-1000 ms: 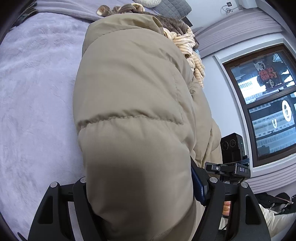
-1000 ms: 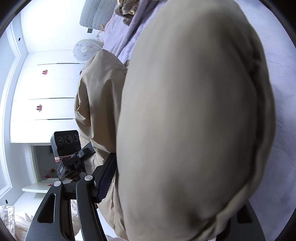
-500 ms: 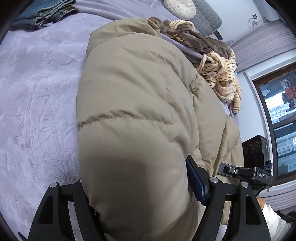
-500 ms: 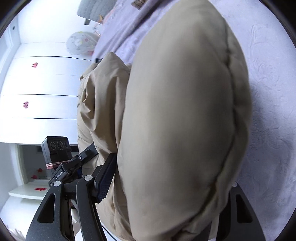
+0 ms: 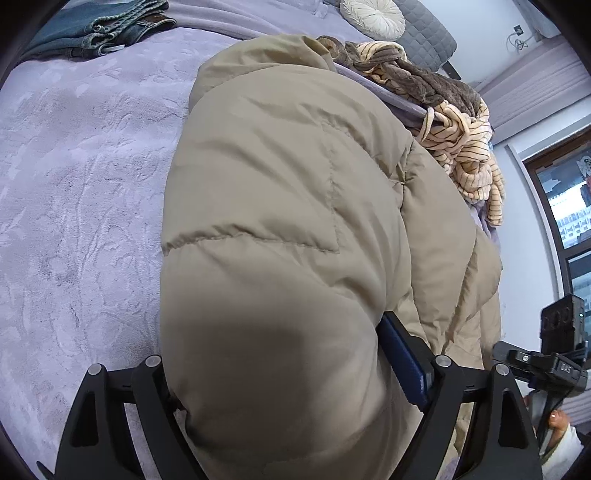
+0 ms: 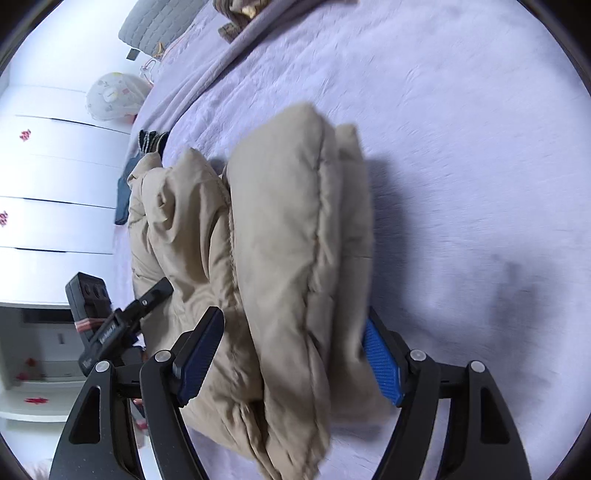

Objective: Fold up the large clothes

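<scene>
Jacket [image 6: 288, 266] dropped onto bedspread [image 6: 461, 184]; jeans [image 5: 99, 29], striped blanket [image 5: 465, 147] nearby.

The left black two-finger gripper with blue pads [image 5: 295, 373] has its jaws spread wide, with thick padded fabric filling the whole gap between the fingers; only its right-side blue pad [image 5: 402, 358] is visible. The right black two-finger gripper with blue pads [image 6: 291, 354] likewise stands wide, both pads exposed, bracketing fabric.
</scene>
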The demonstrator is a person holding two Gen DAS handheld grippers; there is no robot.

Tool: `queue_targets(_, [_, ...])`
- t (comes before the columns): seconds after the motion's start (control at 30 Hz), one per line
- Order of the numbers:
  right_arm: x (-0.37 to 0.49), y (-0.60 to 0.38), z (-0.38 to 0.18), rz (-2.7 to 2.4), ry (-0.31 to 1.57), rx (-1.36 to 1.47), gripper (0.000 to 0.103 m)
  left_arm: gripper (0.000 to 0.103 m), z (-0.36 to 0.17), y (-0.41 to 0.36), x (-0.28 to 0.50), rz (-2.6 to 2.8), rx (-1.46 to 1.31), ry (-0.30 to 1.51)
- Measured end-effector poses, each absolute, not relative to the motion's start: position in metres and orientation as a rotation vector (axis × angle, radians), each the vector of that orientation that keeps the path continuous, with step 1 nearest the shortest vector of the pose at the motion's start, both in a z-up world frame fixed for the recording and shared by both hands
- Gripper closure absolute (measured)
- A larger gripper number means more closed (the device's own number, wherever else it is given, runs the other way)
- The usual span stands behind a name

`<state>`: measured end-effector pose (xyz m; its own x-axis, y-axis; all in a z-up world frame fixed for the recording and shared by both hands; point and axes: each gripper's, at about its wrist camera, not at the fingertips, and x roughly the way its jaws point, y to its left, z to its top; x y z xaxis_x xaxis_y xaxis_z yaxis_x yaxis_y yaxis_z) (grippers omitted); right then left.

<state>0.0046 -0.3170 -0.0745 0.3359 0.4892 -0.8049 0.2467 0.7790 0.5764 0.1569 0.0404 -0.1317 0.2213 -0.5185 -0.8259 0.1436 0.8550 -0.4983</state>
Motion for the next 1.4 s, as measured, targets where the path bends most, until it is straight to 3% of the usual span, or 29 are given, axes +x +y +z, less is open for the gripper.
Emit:
queue_targets(0.13, [0.0,-0.347,-0.039,0.156,1.152,0.745,0.025,0.013,-0.129,0.037,0.157,-0.455,-0.343,1.277])
queue_targets(0.23, [-0.006,-0.311,-0.033,0.241,1.099,0.755,0.026,0.013,-0.13,0.041,0.155,-0.446,-0.341,1.281])
queue_targets(0.4, [0.035,-0.243,-0.04,0.342,1.208,0.67,0.026,0.009,-0.129,0.043,0.154,-0.411,-0.319,1.29])
queue_targets(0.57, [0.027,-0.249,-0.068,0.212,1.317,0.514,0.031,0.009,-0.127,0.043,0.153,-0.392,-0.308,1.3])
queue_targets(0.67, [0.027,-0.255,-0.087,0.174,1.332,0.566,0.037,0.009,-0.125,0.043,0.151,-0.381,-0.296,1.304])
queue_targets(0.7, [0.026,-0.257,-0.089,0.174,1.326,0.594,0.042,0.009,-0.123,0.043,0.151,-0.374,-0.286,1.303])
queue_targets(0.77, [0.028,-0.256,-0.087,0.217,1.295,0.63,0.064,0.009,-0.12,0.044,0.149,-0.358,-0.265,1.3])
queue_targets(0.87, [0.031,-0.244,-0.076,0.227,1.252,0.52,0.076,0.009,-0.101,0.051,0.145,-0.29,-0.202,1.228])
queue_targets(1.0, [0.03,-0.24,-0.075,0.217,1.252,0.458,0.079,0.009,-0.075,0.072,0.144,-0.22,-0.17,1.099])
queue_targets(1.2, [0.023,-0.242,-0.097,0.162,1.291,0.392,0.08,0.009,-0.09,0.08,0.152,-0.231,-0.197,1.145])
queue_targets(1.4, [0.02,-0.268,-0.088,0.208,1.246,0.633,0.077,0.009,-0.1,0.054,0.151,-0.291,-0.137,1.17])
